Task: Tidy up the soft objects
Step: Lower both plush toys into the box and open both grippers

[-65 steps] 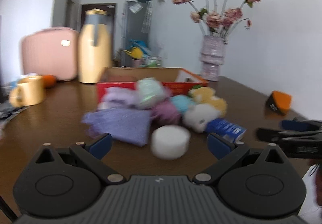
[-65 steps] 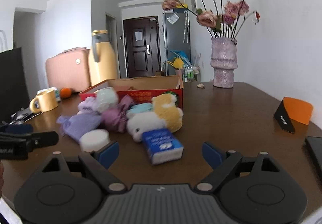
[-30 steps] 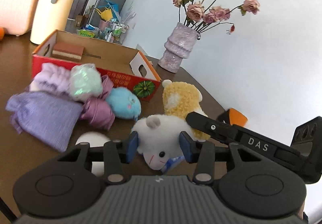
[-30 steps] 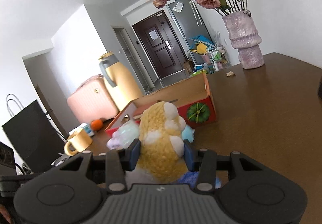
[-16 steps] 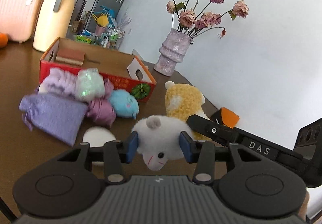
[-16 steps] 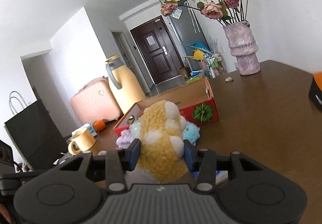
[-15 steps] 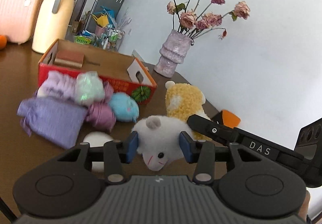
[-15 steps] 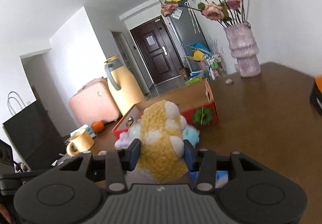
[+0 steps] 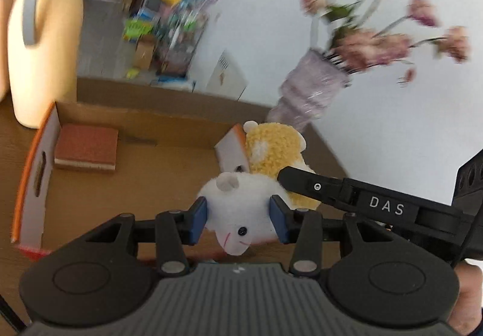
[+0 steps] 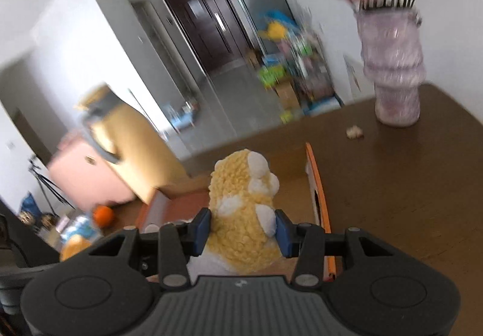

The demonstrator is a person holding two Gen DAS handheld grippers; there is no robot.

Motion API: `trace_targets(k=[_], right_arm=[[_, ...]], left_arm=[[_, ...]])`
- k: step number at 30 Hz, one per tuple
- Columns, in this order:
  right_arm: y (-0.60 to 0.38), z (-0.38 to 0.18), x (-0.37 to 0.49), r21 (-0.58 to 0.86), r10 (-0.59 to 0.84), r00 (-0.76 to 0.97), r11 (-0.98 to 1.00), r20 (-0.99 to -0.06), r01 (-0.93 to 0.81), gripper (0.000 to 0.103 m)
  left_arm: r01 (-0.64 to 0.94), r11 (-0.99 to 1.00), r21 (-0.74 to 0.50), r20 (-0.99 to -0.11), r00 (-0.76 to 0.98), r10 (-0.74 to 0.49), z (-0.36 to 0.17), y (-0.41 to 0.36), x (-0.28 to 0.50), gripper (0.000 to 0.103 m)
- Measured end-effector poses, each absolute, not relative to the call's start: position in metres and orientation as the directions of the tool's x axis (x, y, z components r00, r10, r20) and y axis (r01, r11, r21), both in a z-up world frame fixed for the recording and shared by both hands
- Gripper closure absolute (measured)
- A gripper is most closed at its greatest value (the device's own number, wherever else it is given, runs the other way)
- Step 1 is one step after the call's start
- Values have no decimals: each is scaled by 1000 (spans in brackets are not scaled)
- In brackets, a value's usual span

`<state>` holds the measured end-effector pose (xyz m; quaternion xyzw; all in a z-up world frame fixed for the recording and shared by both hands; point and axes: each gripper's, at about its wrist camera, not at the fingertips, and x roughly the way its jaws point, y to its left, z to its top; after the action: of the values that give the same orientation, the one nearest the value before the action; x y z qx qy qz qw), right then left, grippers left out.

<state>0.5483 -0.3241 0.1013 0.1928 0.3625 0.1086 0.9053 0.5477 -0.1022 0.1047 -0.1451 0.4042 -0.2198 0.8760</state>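
The left claw [image 9: 238, 223] pinches the white plush mouse [image 9: 238, 209] and the right claw [image 10: 243, 229] the yellow plush [image 10: 244, 215], both hanging over the cardboard box [image 9: 99, 185]. Released early, the yellow one could catch the box's end wall and tumble onto the surface [image 10: 392, 185].

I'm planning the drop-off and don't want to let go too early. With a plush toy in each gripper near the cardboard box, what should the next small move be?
Probably lower both toys into the cardboard box before opening. The left gripper is shut on the white plush above the box floor, and the right gripper is shut on the yellow plush near the box's right wall. The floor beside the brown sponge looks free.
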Motion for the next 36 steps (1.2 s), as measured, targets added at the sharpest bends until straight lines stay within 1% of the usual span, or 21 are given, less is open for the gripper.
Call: trace_targets(k=[3,5,7,9,12,16,18,19,21,23,25,27,30,31,32,33,34,36], right_arm=[[-319,69,585,410,314,655,912,-687,-7,59],[-315,48,600,396,297,625,918,-722,21,59],[-313,30,610,382,284,595,923,-752,43,59],[-311,18,613,354,261,575,934,-775,54,59],[-306,12,614,299,214,571,953,-793,58,59],[-306,16,613,271,193,540,960,-819,68,59],[-306,21,609,265,193,520,962,-832,67,56],[-307,26,606,258,189,522,964,-832,62,55],[-307,42,597,238,175,550,970,-817,45,49],[-309,62,587,223,160,575,974,-802,40,47],[-311,87,575,205,148,602,978,-785,26,45],[-314,113,559,176,133,636,984,-760,6,39],[-320,148,526,128,107,696,992,-710,-21,29],[-322,157,515,118,103,717,993,-689,-29,28],[-324,163,507,114,106,736,993,-669,-39,26],[-322,167,498,112,111,753,992,-648,-50,24],[-322,169,489,109,118,771,992,-625,-63,23],[-317,169,472,89,119,812,993,-572,-83,20]], left_arm=[[202,868,-453,-699,525,-486,71,-101,583,59],[154,870,-469,-723,499,-478,51,-100,597,59],[139,873,-467,-742,475,-473,35,-101,608,60],[143,874,-464,-757,449,-475,22,-103,614,66],[110,874,-472,-765,442,-469,11,-104,620,66],[91,870,-485,-767,434,-473,6,-101,621,61],[89,875,-476,-769,441,-463,10,-99,618,53],[87,875,-477,-766,447,-462,14,-97,616,53],[96,869,-486,-749,468,-470,28,-89,608,49],[119,875,-470,-732,502,-461,50,-84,597,46],[141,894,-424,-718,550,-427,76,-79,582,40],[164,916,-366,-696,605,-387,103,-67,562,33],[159,951,-265,-661,688,-300,136,-48,535,27],[153,963,-222,-646,717,-263,145,-41,524,26],[148,974,-175,-624,748,-225,153,-35,512,21],[138,981,-134,-600,777,-192,159,-30,502,19],[125,986,-107,-577,800,-164,164,-26,490,19],[108,993,-52,-516,848,-119,168,-22,467,13]])
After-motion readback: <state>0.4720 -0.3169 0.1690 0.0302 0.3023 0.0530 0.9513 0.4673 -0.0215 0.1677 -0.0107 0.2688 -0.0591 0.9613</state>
